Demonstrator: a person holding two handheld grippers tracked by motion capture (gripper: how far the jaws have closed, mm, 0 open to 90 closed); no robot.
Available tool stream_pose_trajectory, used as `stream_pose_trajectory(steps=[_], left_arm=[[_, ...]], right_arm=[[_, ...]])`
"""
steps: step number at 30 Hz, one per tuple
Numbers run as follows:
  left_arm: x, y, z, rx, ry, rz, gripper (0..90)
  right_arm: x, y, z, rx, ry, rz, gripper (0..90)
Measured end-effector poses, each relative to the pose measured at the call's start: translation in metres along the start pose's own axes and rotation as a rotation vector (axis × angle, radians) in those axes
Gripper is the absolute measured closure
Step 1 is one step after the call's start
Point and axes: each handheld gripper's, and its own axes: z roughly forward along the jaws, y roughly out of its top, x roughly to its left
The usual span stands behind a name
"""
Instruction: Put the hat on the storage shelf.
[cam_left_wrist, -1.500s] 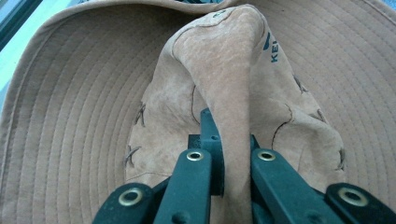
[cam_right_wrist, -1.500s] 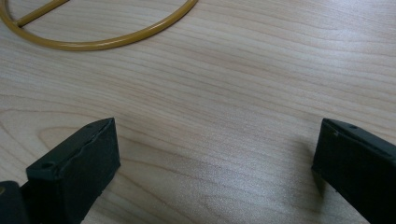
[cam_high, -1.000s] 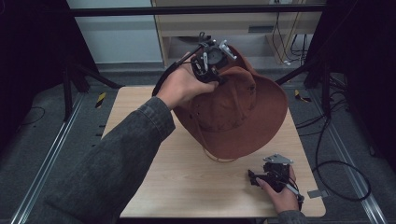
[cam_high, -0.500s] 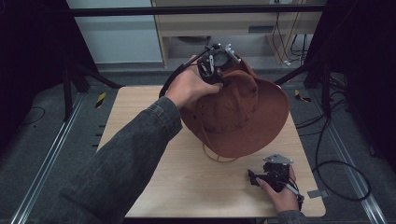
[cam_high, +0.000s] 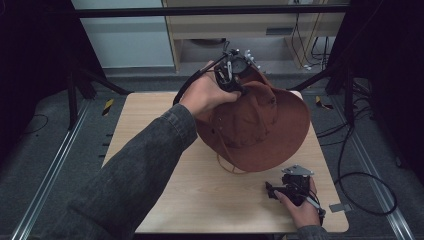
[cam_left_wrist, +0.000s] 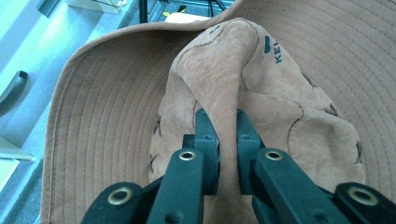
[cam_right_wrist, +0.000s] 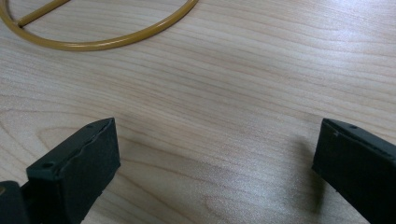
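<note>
A brown wide-brimmed suede hat (cam_high: 260, 130) hangs tilted over the far half of the wooden table (cam_high: 165, 200). My left gripper (cam_high: 239, 86) holds it from the far side at the top. In the left gripper view a fold of the hat crown (cam_left_wrist: 280, 102) is pinched between the pads of my left gripper (cam_left_wrist: 227, 123). The jaws have just been opening a little, with the fold still pressed between them. My right gripper (cam_high: 272, 190) rests low near the table's front right corner. In its own view the right gripper (cam_right_wrist: 217, 137) stands open over bare wood.
A thin yellow-brown loop (cam_high: 231, 167) lies on the table under the hat's near edge, and the same loop (cam_right_wrist: 93, 44) curves across the wood ahead of the right jaws. Black frame legs and cables stand around the table. A cabinet sits beyond the far edge.
The left hand and the hat have shifted slightly to the right. The right gripper has stayed where it was.
</note>
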Motion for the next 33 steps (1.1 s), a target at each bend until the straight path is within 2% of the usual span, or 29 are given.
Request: stream_pose_trajectory(steps=[3,7,15,19,33], left_arm=[[-0.001,-0.001,-0.001,-0.002,0.001,-0.003,80.9],[0.000,-0.003,-0.002,-0.028,-0.001,-0.021,77.5],[-0.001,-0.003,-0.004,-0.038,0.009,-0.023,72.7],[-0.002,-0.007,-0.008,-0.081,0.025,-0.043,70.7],[-0.013,-0.011,-0.018,-0.095,0.048,-0.027,50.5]], right_arm=[[0.000,0.000,0.000,-0.004,-0.004,-0.002,0.6],[0.000,0.000,0.000,-0.004,-0.004,-0.002,0.7],[0.000,0.000,0.000,-0.003,-0.005,-0.002,0.6],[0.000,0.000,0.000,-0.003,-0.004,-0.002,0.6],[0.000,0.000,0.000,-0.003,-0.005,-0.002,0.6]])
